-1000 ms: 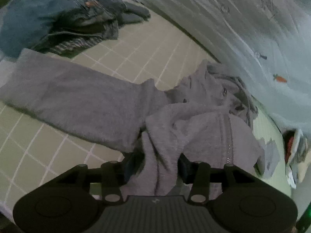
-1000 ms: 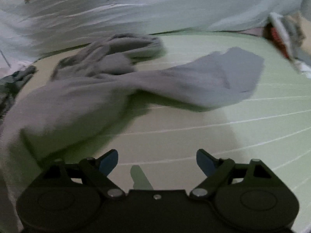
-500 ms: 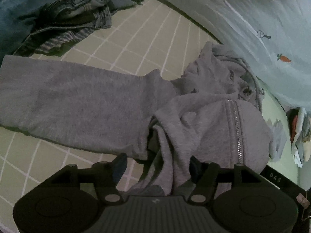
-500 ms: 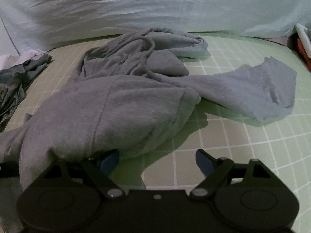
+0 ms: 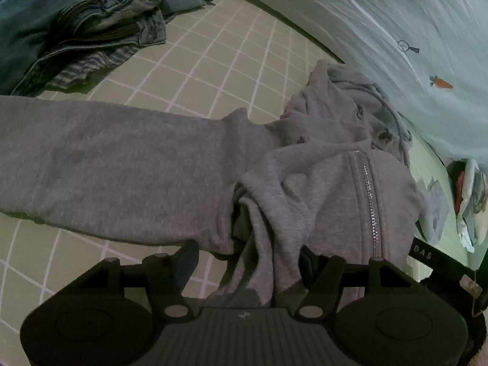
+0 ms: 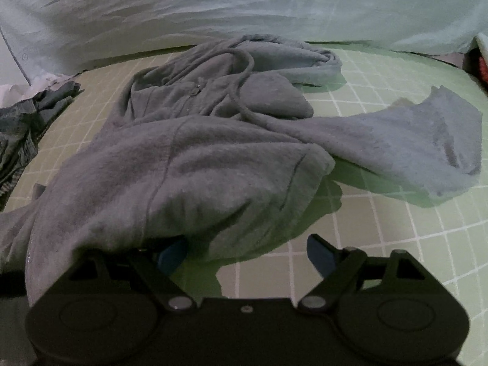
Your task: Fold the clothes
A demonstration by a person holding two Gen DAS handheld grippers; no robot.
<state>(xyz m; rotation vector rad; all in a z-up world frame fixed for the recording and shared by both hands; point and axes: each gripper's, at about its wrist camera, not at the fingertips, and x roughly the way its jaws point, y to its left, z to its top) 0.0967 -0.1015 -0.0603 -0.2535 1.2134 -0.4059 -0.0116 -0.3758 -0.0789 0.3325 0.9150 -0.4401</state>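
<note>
both jaws wide open, touching grey hoodie

We see the left gripper as matte black, with a ribbed grey centre plate, silver pivot screws and dark fingers. The right gripper is likewise black, its fingertips padded blue.

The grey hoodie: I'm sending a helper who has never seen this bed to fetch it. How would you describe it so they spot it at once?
On the green checked bed sheet, look in front of the pale carrot-print bedding. The grey hoodie lies crumpled there, sleeves flung out. Unlike the blue jeans heaped nearby, it is soft grey fleece with a zip and drawstring.
</note>
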